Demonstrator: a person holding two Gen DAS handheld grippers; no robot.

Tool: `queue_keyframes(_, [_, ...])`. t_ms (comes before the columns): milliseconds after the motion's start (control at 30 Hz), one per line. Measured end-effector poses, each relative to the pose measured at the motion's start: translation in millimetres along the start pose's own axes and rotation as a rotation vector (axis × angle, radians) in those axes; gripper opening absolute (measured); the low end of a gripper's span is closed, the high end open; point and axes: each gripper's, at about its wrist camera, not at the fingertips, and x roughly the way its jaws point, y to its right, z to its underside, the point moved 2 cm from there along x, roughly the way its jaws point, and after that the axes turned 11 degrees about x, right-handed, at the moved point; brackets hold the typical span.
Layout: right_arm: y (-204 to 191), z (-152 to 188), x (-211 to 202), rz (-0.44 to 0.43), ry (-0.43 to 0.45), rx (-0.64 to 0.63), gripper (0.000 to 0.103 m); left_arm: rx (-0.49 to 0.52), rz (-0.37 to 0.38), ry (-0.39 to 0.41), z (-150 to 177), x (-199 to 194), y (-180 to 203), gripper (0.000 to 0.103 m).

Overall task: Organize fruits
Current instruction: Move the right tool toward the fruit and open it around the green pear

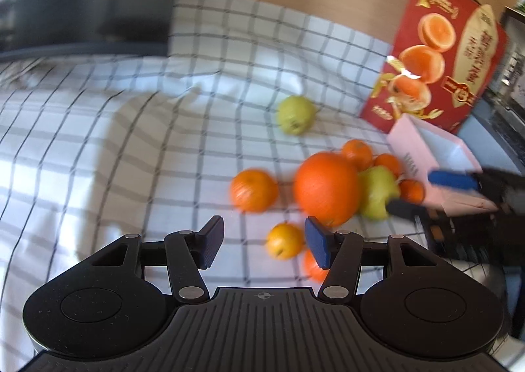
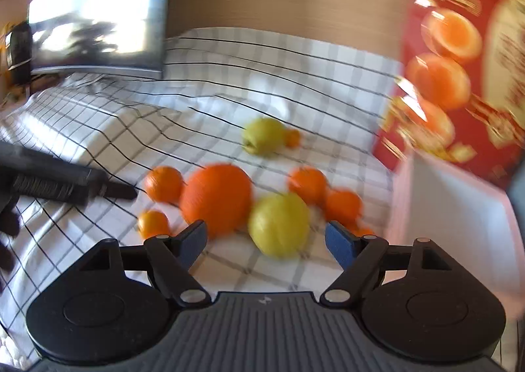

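On the checked white bedsheet (image 2: 108, 129) the fruit lies in a loose cluster, and the next grasp seems to turn on which fruit sits in line with which jaws. Farthest left in the right wrist view, the left gripper (image 1: 262, 242) reaches in with its jaws released and nothing between them; in its own view a small yellow-orange citrus (image 1: 284, 240) lies just ahead, toward its right finger. Next comes the big round orange (image 2: 216, 198), touching the smooth yellow-green apple (image 2: 279, 224) on its right. That apple lies directly ahead of the right gripper (image 2: 267, 242), almost centred between its parted, empty jaws, so the right hand is judged the nearer one. It is round, with no long axis to align. Right of it stands the open pale pink box (image 2: 459, 207), near the fruit, a likely destination.
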Motion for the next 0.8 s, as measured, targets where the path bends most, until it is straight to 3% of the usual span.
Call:
queue_keyframes(100, [-7, -7, 25, 0.041, -0.011, -0.02, 0.079, -0.038, -0.003, -0.005, 14, -8, -10, 0.06])
queue_keyframes(200, [6, -7, 41, 0.056, -0.025, 0.048, 0.079, -0.056, 0.007, -0.007, 22, -13, -13, 0.06])
queue_keyframes(400, [45, -8, 67, -0.071, -0.113, 0.321, 0.079, 0.007, 0.074, -0.007, 23, -14, 3, 0.06])
queue_keyframes(600, [65, -6, 79, -0.169, -0.174, 0.461, 0.079, 0.113, 0.132, -0.014, 20, -8, 32, 0.06])
queue_keyframes(700, [73, 1, 78, -0.212, -0.213, 0.526, 0.06, 0.137, 0.142, -0.02, 19, -3, 41, 0.06])
queue_keyframes(800, [76, 7, 67, -0.205, -0.219, 0.521, 0.06, 0.156, 0.132, -0.026, 17, 3, 47, 0.06])
